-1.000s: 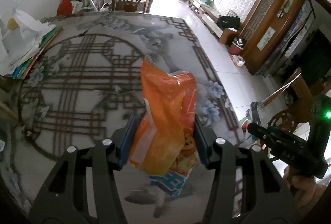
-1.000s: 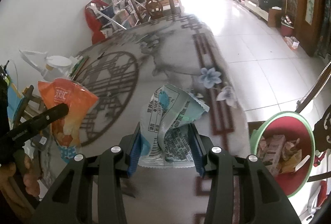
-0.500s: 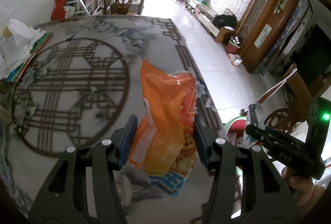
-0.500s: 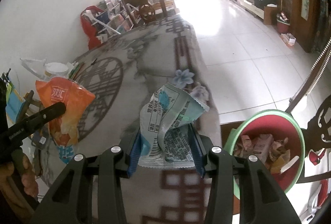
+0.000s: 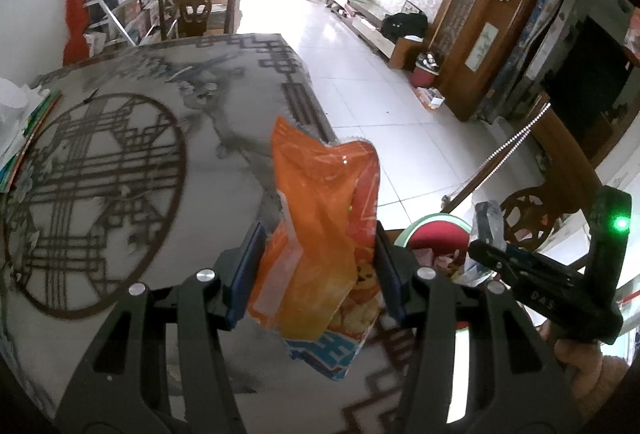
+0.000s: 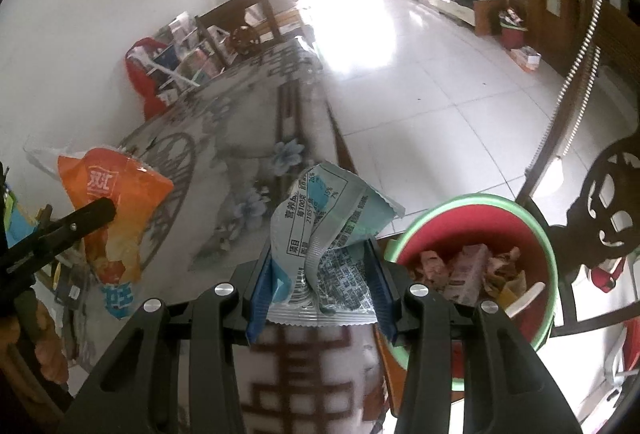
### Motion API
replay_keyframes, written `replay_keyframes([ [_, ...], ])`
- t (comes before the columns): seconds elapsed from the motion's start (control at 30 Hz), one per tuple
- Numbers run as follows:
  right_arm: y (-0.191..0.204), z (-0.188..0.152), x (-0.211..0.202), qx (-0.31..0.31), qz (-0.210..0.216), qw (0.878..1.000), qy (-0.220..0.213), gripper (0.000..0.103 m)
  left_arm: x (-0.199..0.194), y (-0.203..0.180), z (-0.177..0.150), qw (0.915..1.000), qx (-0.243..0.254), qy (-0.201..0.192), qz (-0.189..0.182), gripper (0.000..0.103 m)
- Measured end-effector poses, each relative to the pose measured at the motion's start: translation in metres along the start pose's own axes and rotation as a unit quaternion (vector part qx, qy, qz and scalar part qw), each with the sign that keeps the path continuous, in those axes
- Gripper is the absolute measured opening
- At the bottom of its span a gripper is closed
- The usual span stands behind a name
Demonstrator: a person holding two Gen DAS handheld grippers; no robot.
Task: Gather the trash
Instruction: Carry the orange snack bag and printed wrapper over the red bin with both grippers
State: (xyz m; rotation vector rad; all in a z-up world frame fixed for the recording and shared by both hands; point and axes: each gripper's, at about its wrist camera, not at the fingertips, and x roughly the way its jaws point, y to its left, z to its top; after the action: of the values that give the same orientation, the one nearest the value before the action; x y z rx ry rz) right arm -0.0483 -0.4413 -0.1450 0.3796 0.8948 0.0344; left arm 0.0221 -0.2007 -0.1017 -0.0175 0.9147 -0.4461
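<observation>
From my left wrist camera, the left claw [image 5: 318,270] is clenched on an orange snack bag [image 5: 320,234] above the desk [image 5: 120,153] edge. From my right one, the right claw [image 6: 320,286] grips a pale blue wrapper [image 6: 324,234] just beside the red bin [image 6: 548,262], still over the desk edge.

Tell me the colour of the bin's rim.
Green rim, red inside; clearest in the right wrist view.

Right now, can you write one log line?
left gripper: holds orange snack bag | right gripper: holds pale blue wrapper | green-rimmed red bin: beside table
</observation>
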Motion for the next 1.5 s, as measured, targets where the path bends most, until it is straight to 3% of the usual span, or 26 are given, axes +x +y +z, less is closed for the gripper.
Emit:
replay_keyframes([
  [0.77, -0.065, 0.007, -0.003, 0.054, -0.023, 0.998, -0.002, 0.042, 0.039, -0.057, 0.007, 0.9980, 0.050, 0.031, -0.023, 0.050],
  [1.5, -0.144, -0.015, -0.033, 0.148, -0.099, 0.984, -0.011, 0.042, 0.128, -0.159, 0.007, 0.9780, 0.158, 0.100, -0.092, 0.050],
])
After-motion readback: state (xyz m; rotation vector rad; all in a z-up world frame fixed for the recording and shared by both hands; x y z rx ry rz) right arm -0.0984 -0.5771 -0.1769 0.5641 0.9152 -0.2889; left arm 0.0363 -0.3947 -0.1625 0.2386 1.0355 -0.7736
